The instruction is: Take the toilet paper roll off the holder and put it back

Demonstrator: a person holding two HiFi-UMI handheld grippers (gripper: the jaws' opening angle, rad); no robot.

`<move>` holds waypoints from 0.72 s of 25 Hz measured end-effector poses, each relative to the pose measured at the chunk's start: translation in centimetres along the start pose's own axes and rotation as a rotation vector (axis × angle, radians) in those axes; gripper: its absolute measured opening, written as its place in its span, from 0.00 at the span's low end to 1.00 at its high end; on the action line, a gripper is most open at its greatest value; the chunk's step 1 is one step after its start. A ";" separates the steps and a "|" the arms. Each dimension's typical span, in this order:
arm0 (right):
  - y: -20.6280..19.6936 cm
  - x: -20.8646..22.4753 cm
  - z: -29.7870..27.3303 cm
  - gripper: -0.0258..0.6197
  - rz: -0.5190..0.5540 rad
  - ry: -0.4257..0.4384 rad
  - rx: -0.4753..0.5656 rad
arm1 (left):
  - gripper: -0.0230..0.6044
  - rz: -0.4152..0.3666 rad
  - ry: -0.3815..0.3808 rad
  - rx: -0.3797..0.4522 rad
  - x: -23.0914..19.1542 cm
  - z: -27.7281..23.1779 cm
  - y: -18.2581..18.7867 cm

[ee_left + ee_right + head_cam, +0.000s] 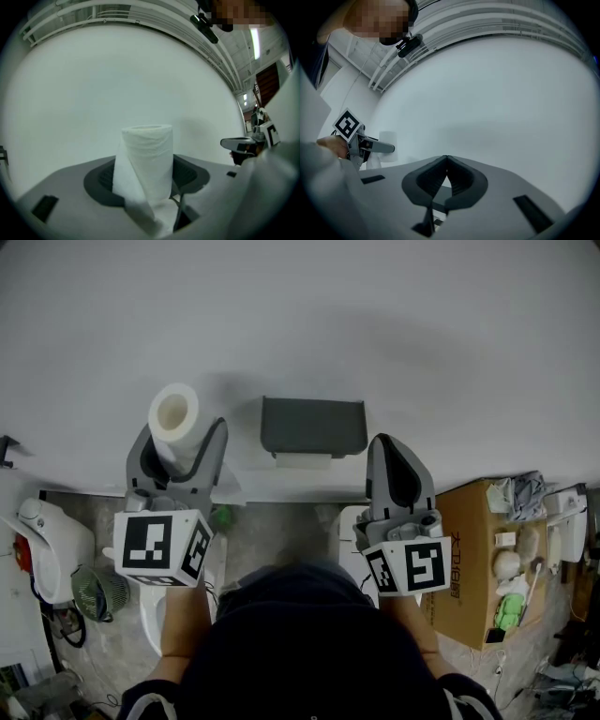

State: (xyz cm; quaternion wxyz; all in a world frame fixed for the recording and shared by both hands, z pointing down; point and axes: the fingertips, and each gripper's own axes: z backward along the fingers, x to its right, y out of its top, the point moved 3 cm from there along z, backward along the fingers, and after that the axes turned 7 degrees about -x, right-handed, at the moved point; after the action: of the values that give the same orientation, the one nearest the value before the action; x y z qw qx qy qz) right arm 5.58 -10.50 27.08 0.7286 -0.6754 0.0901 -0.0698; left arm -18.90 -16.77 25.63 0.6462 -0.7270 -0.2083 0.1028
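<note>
While the left tongs (180,448) grip the toilet paper roll (174,411) upright, the right tongs (397,454) sit pinched shut, empty; holder (313,426) between them.

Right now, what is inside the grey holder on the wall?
The holder's grey casing hides its inside; only a white piece shows under its lower edge. The toilet paper roll is gripped between the left gripper's fingers, off the holder.

Plain white wall (375,324) ahead of me, grey mottled floor (272,531) below, cardboard box (469,559) at its right edge, small fan (98,592) at left, ceiling strip light (255,42)
</note>
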 end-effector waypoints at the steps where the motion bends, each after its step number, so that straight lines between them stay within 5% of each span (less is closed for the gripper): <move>1: -0.2 -0.1 0.2 0.06 0.001 -0.007 -0.003 | 0.51 0.006 -0.004 0.005 -0.1 0.1 -0.1; 18: 0.1 1.9 -0.1 0.07 0.016 0.022 -0.039 | 0.51 0.002 -0.033 -0.010 1.5 -1.2 1.1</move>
State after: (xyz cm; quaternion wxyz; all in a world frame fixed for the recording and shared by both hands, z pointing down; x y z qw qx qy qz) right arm 7.44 -11.06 26.94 0.7148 -0.6879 0.1048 -0.0699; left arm -16.88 -17.30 24.94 0.6388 -0.7287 -0.2188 0.1142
